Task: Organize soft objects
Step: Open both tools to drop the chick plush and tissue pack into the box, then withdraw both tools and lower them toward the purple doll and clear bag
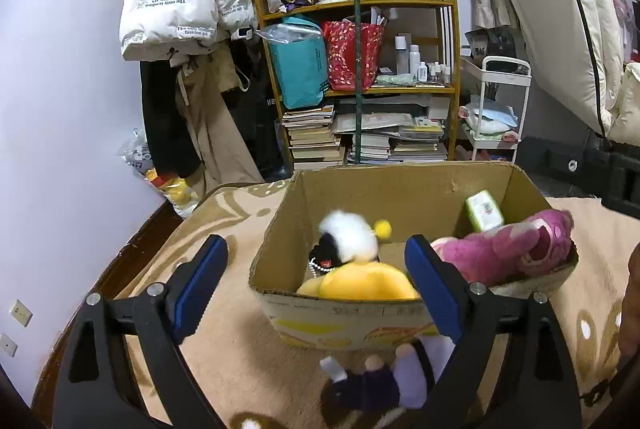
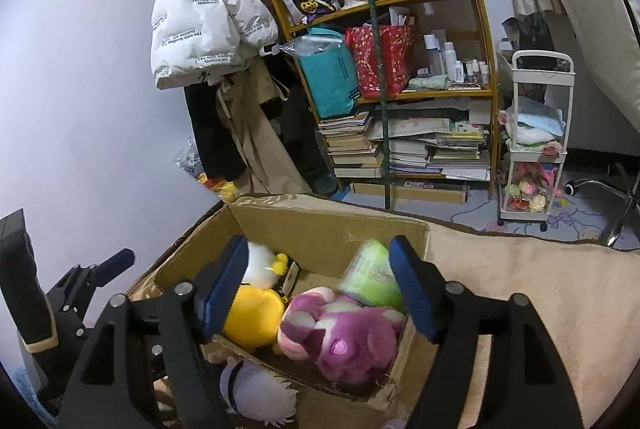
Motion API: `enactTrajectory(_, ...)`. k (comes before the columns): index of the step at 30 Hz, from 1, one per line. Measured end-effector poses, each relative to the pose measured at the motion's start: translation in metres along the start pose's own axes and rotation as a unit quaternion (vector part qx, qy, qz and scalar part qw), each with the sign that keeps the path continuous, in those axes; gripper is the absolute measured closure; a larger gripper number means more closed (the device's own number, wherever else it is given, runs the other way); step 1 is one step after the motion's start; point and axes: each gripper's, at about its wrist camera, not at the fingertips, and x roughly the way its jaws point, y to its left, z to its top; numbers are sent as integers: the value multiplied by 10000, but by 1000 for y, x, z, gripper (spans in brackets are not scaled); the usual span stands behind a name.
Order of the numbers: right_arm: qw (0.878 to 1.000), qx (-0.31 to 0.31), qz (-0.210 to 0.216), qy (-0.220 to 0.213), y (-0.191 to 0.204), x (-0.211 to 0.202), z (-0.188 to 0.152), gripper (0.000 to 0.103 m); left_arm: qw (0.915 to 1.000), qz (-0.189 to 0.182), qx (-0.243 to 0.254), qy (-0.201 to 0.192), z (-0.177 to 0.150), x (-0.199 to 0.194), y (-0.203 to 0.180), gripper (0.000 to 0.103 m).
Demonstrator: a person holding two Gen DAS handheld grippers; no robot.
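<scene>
Beige blanket [image 2: 540, 293], cardboard box [image 1: 400, 185] of plush toys, left gripper [image 1: 316, 269] and right gripper [image 2: 320, 281] agape, empty.

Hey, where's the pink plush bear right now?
The pink plush bear lies in the cardboard box, at its near right corner in the right wrist view, beside the yellow plush toy and in front of the green packet.

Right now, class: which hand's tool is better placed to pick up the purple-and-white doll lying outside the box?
Probably left: the left tool stands open with the doll just below it; the right tool sits over the cardboard box.
</scene>
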Motion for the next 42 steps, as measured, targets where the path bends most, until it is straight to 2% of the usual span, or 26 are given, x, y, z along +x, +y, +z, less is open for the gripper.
enactTrajectory(5, 9999, -22, -137, -16, 3, -10, -1, 11, 10000, 96, 15, 16, -2, -14, 3, 7)
enactTrajectory(10, 9996, -50, -264, -37, 6, -23, -2, 0, 9997, -19, -152, 187, -1, -25, 8, 7)
enactTrajectory(29, 9980, 84, -597, 173, -8, -77, -24, 0, 9989, -92, 134, 431, -22, -62, 0, 6)
enactTrajectory(42, 9964, -20, -713, 463, 2, -84, -49, 0, 9987, -102, 160, 473, -35, -77, 0, 6)
